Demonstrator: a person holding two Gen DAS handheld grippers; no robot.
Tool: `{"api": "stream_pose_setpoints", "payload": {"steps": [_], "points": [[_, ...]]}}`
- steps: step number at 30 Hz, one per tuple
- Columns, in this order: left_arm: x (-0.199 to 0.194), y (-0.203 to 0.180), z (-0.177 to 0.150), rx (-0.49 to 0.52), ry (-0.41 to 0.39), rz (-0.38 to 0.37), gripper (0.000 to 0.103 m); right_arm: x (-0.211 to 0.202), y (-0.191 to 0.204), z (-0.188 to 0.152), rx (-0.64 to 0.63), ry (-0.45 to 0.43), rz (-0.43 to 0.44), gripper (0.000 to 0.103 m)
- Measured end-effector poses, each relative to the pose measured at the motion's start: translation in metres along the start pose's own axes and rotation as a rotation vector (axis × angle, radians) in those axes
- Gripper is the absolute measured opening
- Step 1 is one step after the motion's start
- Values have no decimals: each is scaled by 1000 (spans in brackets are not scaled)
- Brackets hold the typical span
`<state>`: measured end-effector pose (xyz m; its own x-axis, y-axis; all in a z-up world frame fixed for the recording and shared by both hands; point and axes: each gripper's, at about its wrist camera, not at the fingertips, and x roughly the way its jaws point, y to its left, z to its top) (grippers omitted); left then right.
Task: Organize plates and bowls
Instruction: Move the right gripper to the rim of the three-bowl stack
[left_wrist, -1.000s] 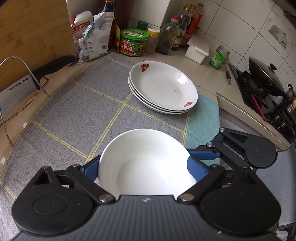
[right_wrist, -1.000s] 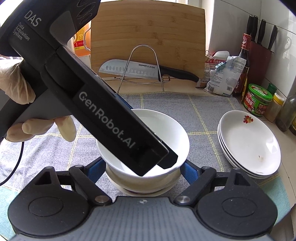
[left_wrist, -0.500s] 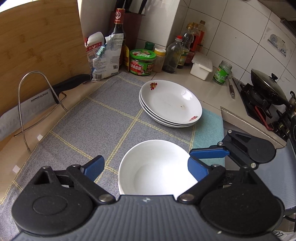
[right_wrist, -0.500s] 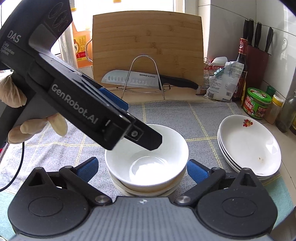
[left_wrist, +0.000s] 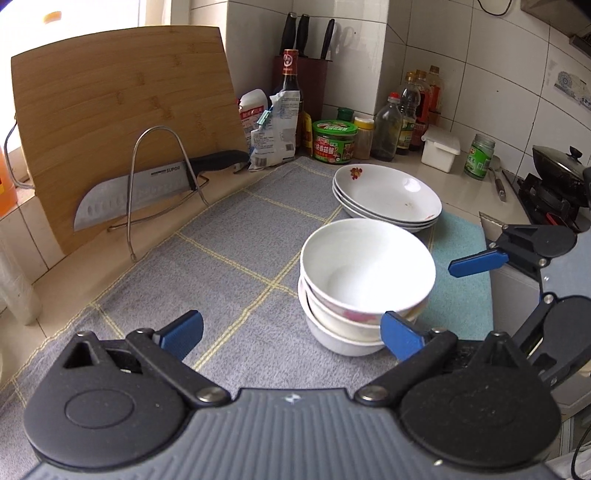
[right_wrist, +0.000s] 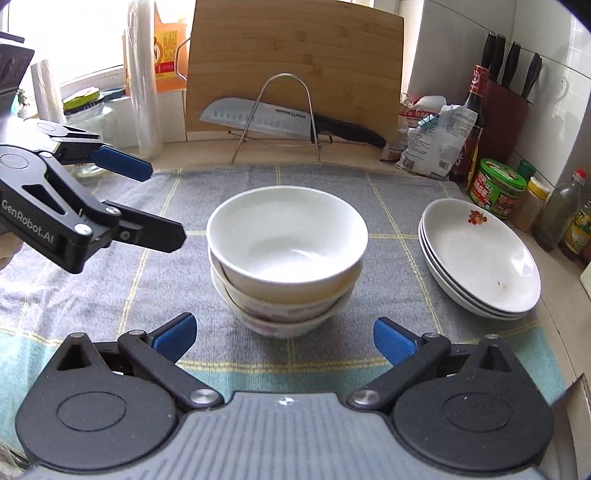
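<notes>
A stack of white bowls (right_wrist: 286, 258) stands upright on the grey checked cloth (right_wrist: 391, 206) that covers the table (left_wrist: 458, 192) — three nested, the top one plain white, the lower two showing a reddish pattern on their sides. Just to its right in the right wrist view, close but apart, lies a stack of plates (right_wrist: 480, 258), three shallow white ones with a small flower print at the rim.

The right claw (right_wrist: 284, 338) sits near the front of the bowls, released, its blue pads spread wide to either side of the stack and touching nothing. The left claw (left_wrist: 291, 332) has just been opening; it too is released, with only bare cloth between its pads. Its right pad overlaps the bowl stack in the left wrist view, though the right wrist view shows that claw well clear to the stack's left.

Behind the cloth a knife (right_wrist: 280, 118) rests in a wire rack (right_wrist: 284, 110) against a leaning wooden cutting board (right_wrist: 295, 62). Jars and bottles (right_wrist: 498, 188) crowd the tiled corner — beside them a knife block (right_wrist: 506, 110).
</notes>
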<state>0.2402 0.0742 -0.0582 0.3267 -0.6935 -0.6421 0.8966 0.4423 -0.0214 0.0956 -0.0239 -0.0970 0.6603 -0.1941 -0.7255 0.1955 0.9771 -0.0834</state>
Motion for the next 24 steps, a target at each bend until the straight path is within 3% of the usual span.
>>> {"api": "stream_pose_setpoints", "payload": {"steps": [6, 10, 19, 24], "points": [[19, -10, -26, -85, 69, -11, 101, 12, -17, -14, -10, 73, -21, 103], [31, -26, -29, -104, 105, 39, 101, 30, -41, -12, -56, 88, 16, 103], [64, -61, -24, -223, 216, 204, 101, 63, -94, 2, -244, 69, 210, 103], [74, -72, -29, -295, 251, 238, 101, 78, -103, 6, -302, 75, 309, 103]]}}
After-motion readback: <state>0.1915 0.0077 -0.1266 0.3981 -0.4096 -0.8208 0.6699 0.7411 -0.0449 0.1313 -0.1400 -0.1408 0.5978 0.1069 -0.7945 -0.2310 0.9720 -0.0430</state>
